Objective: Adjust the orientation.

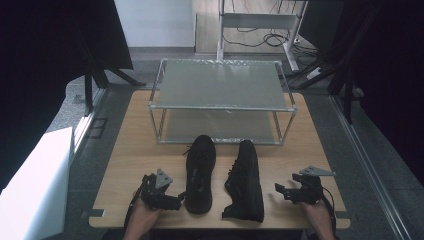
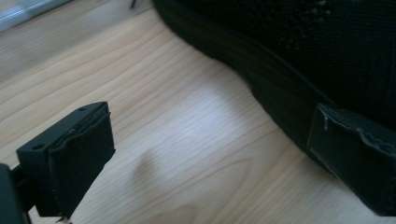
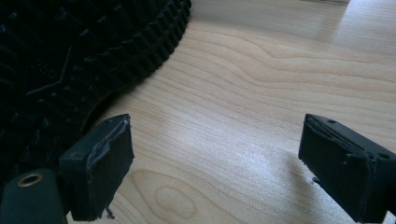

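- Black jaws of the left gripper (image 1: 176,199) stand wide apart and hold nothing; in the left gripper view one pad sits over bare wood and the other lies against the sole edge of the left shoe (image 2: 299,60), though whether it touches I cannot tell.
- Seen from the high view, this gripper sits just left of the left shoe (image 1: 200,172), level with its heel, held by the left hand (image 1: 142,218).
- The right gripper (image 1: 282,191) is also spread wide and empty; in the right gripper view its pads (image 3: 108,165) frame bare table (image 3: 261,88), with the studded sole of the right shoe (image 3: 70,60) beside one pad.
- In the high view it rests near the right of the right shoe (image 1: 245,181), apart from it, with the right hand (image 1: 318,216) behind it.
- The left shoe stands upright on its sole, toe pointing away from the person.
- The right shoe lies tipped on its side just right of the left shoe, sole facing the right gripper.
- A metal-framed rack (image 1: 222,102) with two shelves stands on the table (image 1: 135,150) just beyond the toes of both shoes.
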The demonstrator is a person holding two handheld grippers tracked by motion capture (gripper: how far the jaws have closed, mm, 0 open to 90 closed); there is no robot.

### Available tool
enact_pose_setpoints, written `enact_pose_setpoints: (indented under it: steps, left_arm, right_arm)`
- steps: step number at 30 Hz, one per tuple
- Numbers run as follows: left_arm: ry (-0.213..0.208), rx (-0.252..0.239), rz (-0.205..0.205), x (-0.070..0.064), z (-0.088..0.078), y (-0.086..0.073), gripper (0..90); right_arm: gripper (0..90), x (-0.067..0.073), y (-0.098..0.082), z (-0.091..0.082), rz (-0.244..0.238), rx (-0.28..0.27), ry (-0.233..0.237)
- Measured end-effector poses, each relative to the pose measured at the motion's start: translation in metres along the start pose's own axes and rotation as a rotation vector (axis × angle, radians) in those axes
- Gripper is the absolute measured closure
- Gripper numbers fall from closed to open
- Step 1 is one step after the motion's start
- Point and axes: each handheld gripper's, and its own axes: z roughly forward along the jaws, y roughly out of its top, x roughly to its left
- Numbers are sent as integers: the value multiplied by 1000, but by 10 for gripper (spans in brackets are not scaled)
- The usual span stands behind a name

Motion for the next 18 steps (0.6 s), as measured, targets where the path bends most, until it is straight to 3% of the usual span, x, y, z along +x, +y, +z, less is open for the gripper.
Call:
enact_pose_setpoints:
  steps: [9, 13, 18]
  left_arm:
    - [-30, -8, 10, -12, 12, 9, 0]
    - [36, 31, 47, -10, 15, 8, 0]
    - [67, 16, 12, 0, 12, 4, 0]
  right_arm:
    - [103, 0, 0, 2, 1, 11, 5]
    - [103, -1, -1, 2, 5, 13, 8]
    - [103, -2, 0, 1, 19, 4, 11]
